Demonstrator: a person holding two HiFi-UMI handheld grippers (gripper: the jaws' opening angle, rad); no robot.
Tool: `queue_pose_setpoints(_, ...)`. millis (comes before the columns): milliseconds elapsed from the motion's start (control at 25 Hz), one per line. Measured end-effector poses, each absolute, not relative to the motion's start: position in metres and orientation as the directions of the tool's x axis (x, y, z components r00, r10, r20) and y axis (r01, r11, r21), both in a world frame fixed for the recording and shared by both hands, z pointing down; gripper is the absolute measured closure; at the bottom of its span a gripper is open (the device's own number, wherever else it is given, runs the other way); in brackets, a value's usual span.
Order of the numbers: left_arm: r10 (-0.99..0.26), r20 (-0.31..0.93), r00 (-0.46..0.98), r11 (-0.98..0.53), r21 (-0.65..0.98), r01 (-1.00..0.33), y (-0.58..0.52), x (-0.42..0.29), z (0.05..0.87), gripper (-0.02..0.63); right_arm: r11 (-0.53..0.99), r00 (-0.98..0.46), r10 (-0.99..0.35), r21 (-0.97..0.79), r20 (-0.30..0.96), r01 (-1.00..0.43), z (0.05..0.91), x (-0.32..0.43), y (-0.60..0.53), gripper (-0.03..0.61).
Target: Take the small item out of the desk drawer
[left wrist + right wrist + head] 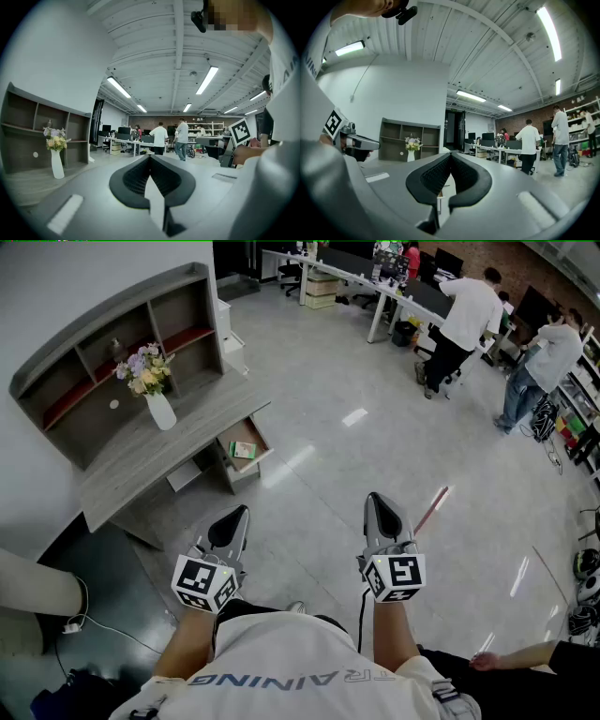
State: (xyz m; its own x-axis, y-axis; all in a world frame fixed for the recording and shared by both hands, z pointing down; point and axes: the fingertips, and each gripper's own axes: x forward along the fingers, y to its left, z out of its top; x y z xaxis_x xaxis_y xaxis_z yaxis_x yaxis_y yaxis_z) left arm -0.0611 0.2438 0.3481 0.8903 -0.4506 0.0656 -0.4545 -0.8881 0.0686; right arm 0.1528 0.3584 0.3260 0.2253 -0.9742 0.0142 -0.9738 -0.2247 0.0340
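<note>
The grey desk (141,468) stands at the left, and its lower drawer (265,441) is pulled open. A small green item (243,450) lies inside the drawer. My left gripper (241,511) is shut and holds nothing; it hovers over the floor, well short of the desk. My right gripper (375,498) is beside it, also shut with nothing in it. In the left gripper view the jaws (150,157) meet at the tips. The right gripper view shows the same closed jaws (450,154), pointing toward the room.
A shelf unit (112,343) sits on the desk, with a white vase of flowers (160,410) in front of it. People stand at long tables (375,287) at the back right. A red stick (432,509) lies on the floor. A cable and plug (70,626) are at the lower left.
</note>
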Motion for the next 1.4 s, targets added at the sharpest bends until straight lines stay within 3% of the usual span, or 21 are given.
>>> queue_pose_setpoints(720,-0.442,0.075,0.894,-0.892,0.075,-0.447,0.258,-0.042,0.351,0.621,-0.220,0.223,-0.974,0.056,0.038,-0.974,0.338,0.168,0.370,0.565)
queue_pose_setpoints(960,-0.441,0.115,0.890,-0.889,0.080,-0.451,0.257,-0.039,0.362,0.621,-0.154,0.156,-0.986,0.035,0.062,-0.987,0.351,0.163,0.359,0.563)
queue_pose_setpoints(1400,-0.469,0.134,0.873,-0.869,0.106,-0.484,0.195,-0.025,0.374,0.621,-0.109,0.113,-0.985,0.038,0.131,-0.993,0.373,0.177,0.304,0.563)
